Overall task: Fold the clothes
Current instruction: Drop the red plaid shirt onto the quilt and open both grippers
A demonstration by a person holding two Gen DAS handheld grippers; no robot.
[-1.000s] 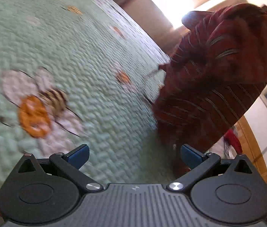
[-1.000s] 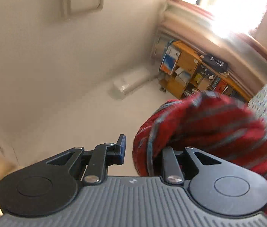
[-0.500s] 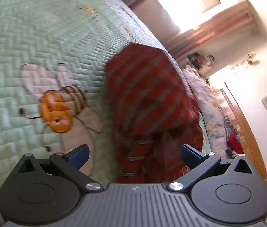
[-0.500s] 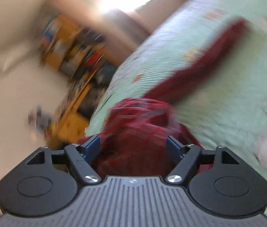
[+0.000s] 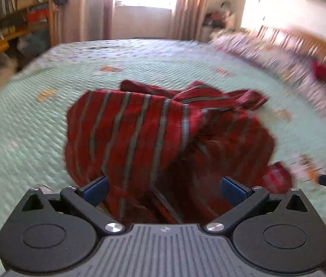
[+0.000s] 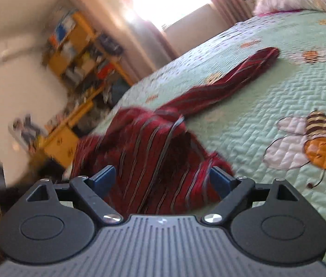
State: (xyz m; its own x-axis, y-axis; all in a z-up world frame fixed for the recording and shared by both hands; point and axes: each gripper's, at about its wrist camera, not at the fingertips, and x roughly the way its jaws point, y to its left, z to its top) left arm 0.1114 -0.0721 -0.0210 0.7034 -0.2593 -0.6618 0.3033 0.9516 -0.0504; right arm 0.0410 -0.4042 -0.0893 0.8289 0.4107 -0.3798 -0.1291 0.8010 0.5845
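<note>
A red striped shirt (image 5: 163,133) lies crumpled on a green quilted bed (image 5: 24,127), near its front edge, one sleeve (image 6: 239,73) trailing away across the quilt. This looks like the start of folding: the shirt is dropped and not yet spread flat.

The left hand-held gripper (image 5: 164,187) tilts down over the heap, jaws wide, gripping nothing. The right hand-held gripper (image 6: 161,177) points low across the bed; its jaws have just been opening, cloth loose between them.

Next, each must probably find an edge and pull the shirt flat.

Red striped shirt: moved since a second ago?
Yes. The red striped shirt has dropped from mid-air onto the green quilt, crumpled; the right hand-held gripper jaws have just been opening, fabric loose between them.
</note>
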